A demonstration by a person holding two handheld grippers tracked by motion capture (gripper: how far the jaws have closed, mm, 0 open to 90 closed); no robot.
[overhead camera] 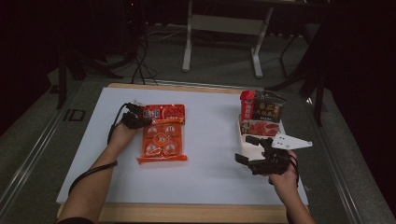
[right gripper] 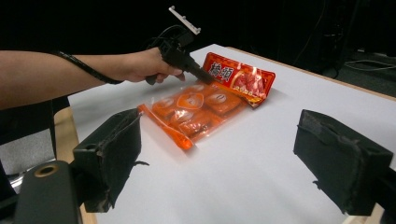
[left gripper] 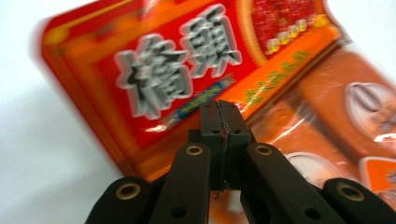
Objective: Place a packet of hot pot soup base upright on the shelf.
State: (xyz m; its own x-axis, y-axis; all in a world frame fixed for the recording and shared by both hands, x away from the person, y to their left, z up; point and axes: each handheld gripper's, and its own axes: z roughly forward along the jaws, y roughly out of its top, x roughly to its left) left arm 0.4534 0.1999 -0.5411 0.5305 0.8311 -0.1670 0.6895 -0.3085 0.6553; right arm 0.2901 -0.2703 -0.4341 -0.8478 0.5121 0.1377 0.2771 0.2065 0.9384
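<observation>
My left tool has its jaws pressed flat together, nothing showing between the pads in the left gripper view; its tip lies against the red header of the orange snack bag, though whether it pinches any of the film I cannot tell; seen from my right tool's camera, that tip meets the bag just where the printed header joins the clear part. The bag lies flat on the white worktop, left of the middle, its header at the far end and the clear part, showing several orange packets inside, reaching back toward me. My right tool is held above the worktop's right side with its jaws standing wide apart and nothing between them; its pads frame bare white surface in its own view. Just beyond it stands a small cluster of red and dark packets in a white tray, well apart from the bag.
</observation>
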